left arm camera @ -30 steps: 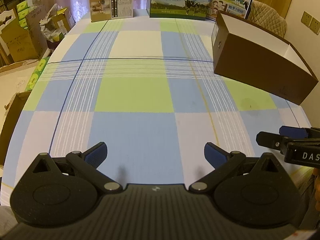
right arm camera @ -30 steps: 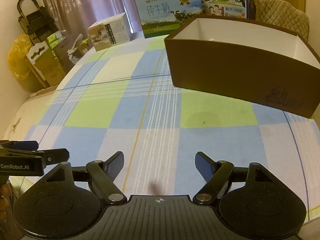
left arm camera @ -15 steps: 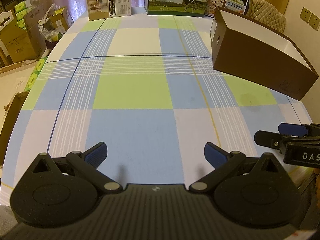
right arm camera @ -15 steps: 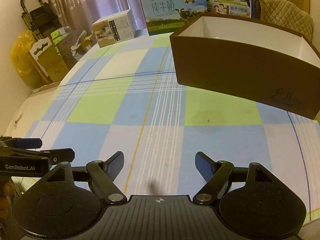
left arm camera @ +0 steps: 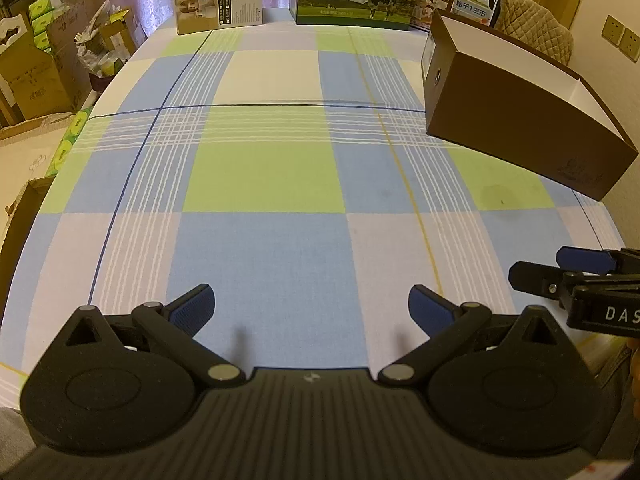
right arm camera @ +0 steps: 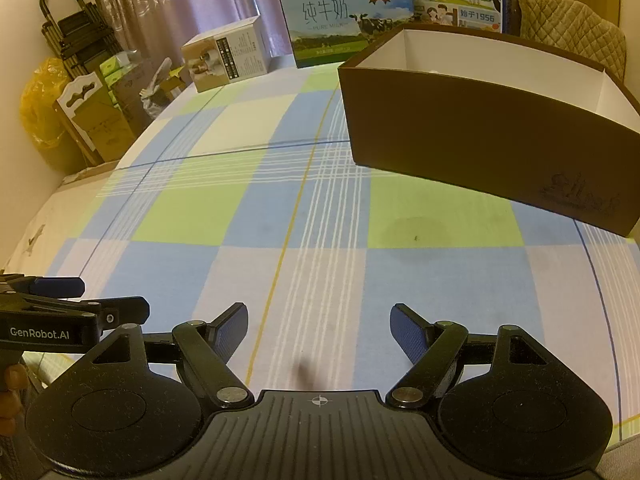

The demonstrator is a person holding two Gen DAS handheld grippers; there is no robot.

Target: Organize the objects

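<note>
Holding my left hand-held gripper [left arm camera: 310, 306] and right hand-held gripper [right arm camera: 319, 326] low over the near edge of the table [left arm camera: 264, 176], I keep both sets of fingers spread apart, gripping nothing. The open brown box [right arm camera: 480, 140] sits ahead to the right, in front of the milk cartons [right arm camera: 344, 16].
</note>
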